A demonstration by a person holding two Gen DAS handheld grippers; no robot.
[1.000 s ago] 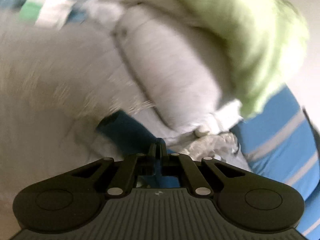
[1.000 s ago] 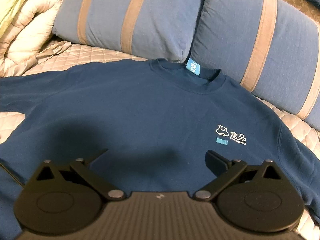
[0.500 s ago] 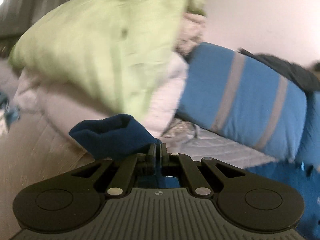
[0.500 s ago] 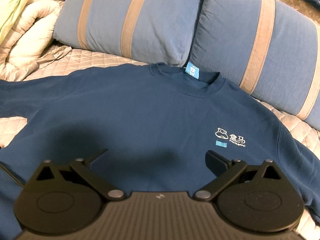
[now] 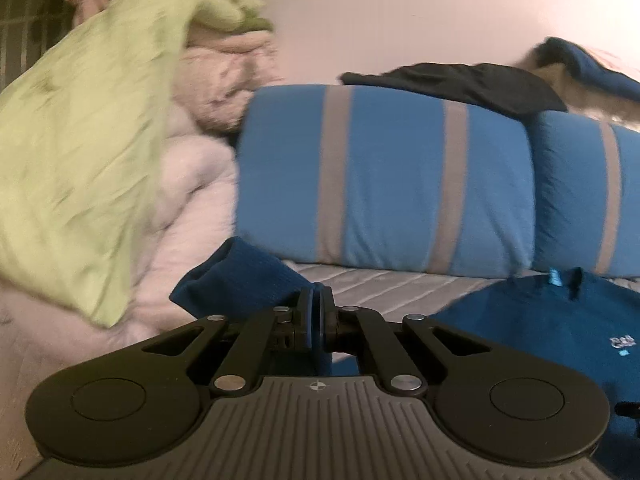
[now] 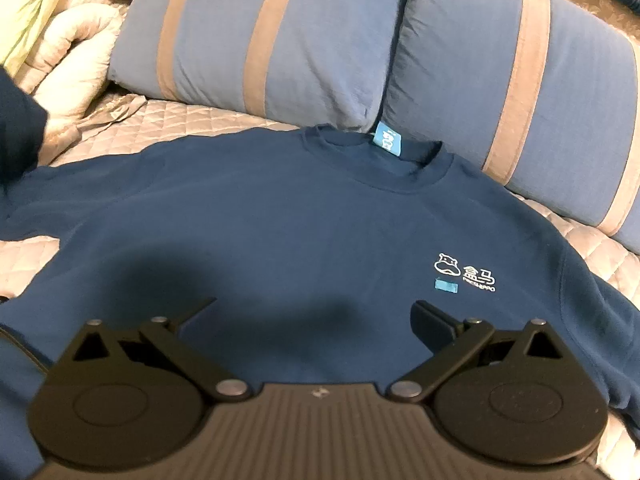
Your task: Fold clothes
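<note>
Navy fleece lies front-up across the quilted bedspread (image 6: 168, 120): the sweatshirt (image 6: 304, 216) has its collar toward the striped pillows (image 6: 256, 36), and our left gripper (image 5: 316, 312) has its jaws pressed together on the ribbed sleeve cuff (image 5: 240, 280), lifted off the bed. Our right gripper (image 6: 316, 316) hovers low over the chest with jaws spread wide, holding nothing. To fold well, we should carry the cuff across toward the logo (image 6: 466, 274), probably keeping the sleeve taut, though blur hides its full run, while the right gripper pins the shoulder line.
</note>
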